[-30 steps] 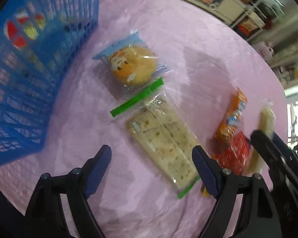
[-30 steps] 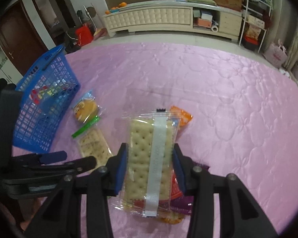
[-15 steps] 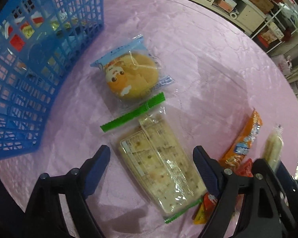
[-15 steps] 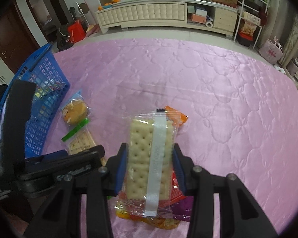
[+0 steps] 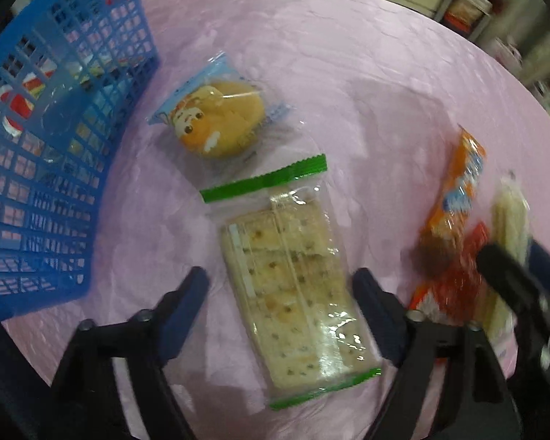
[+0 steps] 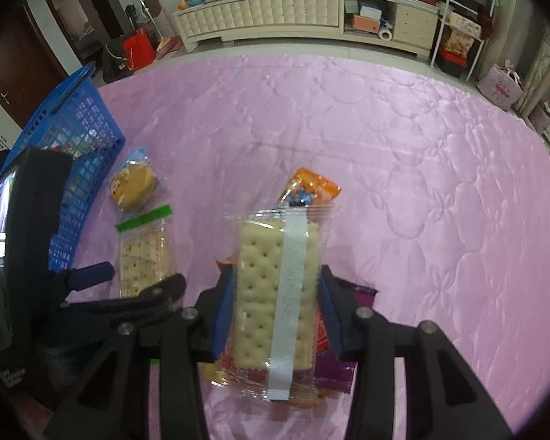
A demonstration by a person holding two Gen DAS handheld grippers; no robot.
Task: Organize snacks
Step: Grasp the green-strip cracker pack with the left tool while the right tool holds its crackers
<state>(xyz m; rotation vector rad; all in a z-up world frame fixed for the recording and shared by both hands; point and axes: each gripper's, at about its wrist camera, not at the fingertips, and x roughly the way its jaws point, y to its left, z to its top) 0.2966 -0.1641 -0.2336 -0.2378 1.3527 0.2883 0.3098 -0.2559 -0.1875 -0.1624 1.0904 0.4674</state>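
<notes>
Two packs | green-sealed crackers (image 5: 293, 286) between closing left gripper (image 5: 280, 293) jaws

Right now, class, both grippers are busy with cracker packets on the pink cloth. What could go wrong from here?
1. The left gripper is closing around the green-edged cracker packet, which lies slightly askew between the fingers; it may twist, or the crackers may crack.
2. The right gripper holds the white-striped cracker packet only by its edges; the slick wrapper might slip.
3. The bun packet lies between the crackers and the blue basket and could get knocked.
</notes>
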